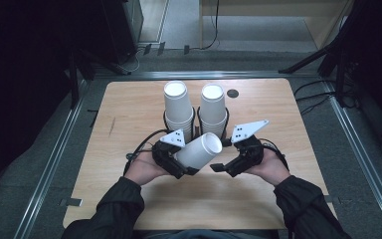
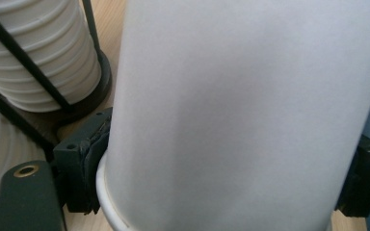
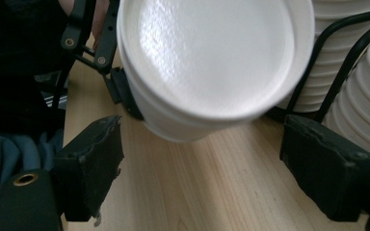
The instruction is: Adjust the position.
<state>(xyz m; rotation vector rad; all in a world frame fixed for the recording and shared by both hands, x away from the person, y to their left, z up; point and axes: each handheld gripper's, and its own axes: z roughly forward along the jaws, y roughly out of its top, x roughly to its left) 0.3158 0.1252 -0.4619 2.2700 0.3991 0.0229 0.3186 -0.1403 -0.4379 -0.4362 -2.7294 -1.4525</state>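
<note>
A white paper cup [image 1: 199,151] lies tilted on its side above the middle of the desk [image 1: 129,109], toward its near edge, its closed bottom turned up and toward the right hand. The left gripper [image 1: 175,160] has it by the rim end, jaws set wide and pinching the wall from both sides, which I take to be why the cup can hang clear of the wood. The right gripper [image 1: 222,167] sits just beside the cup's bottom with its jaws spread and nothing between them; its own view looks straight at that bottom [image 3: 212,57], so it seems placed to take hold of the free end. Behind, nearer the desk's far edge, two stacks of upturned cups [image 1: 178,107] stand in black wire holders [image 1: 195,124], probably kept upright and together that way for single cups to be lifted off or slid on.
</note>
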